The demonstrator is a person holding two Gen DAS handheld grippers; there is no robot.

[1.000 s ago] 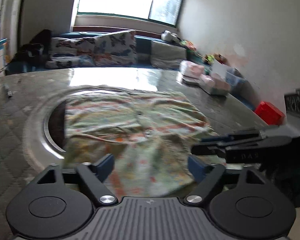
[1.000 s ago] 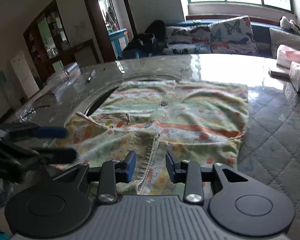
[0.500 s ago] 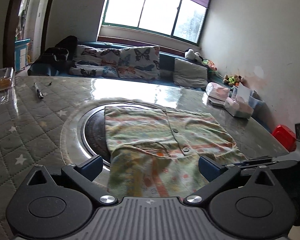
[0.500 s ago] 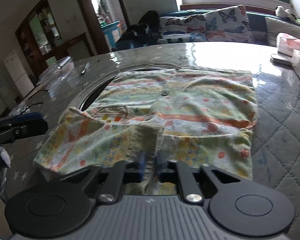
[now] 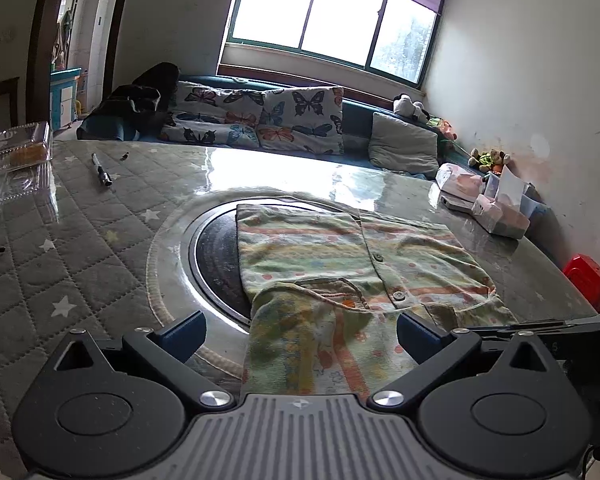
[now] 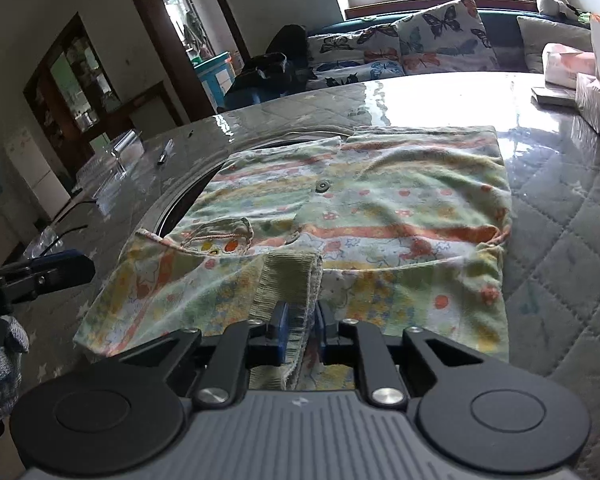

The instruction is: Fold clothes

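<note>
A small green, floral, striped buttoned shirt (image 5: pixel 340 248) lies spread on the quilted table, partly over a round black inset (image 5: pixel 216 256). Its near sleeve is folded across the front. My left gripper (image 5: pixel 300 332) is open wide above the near sleeve end, and its pads touch nothing. In the right wrist view the shirt (image 6: pixel 380 208) fills the middle. My right gripper (image 6: pixel 302 320) pinches the ribbed sleeve cuff (image 6: pixel 288 280) between its blue pads; its jaws are easing open, with the cuff still between them. One finger of the left gripper (image 6: pixel 60 268) shows at the left edge.
A clear plastic box (image 5: pixel 16 160) and a pen (image 5: pixel 100 170) lie at the table's far left. Tissue packs (image 5: pixel 460 178) and small boxes sit at the far right, near a red box (image 5: pixel 586 280). A sofa with butterfly cushions (image 5: pixel 300 120) stands behind. A gloved hand (image 6: pixel 0 360) shows low left.
My right gripper's jaws closed onto the sleeve cuff. My left gripper widened, tilted up and drew back a little; the sleeve now lies folded over the shirt front.
</note>
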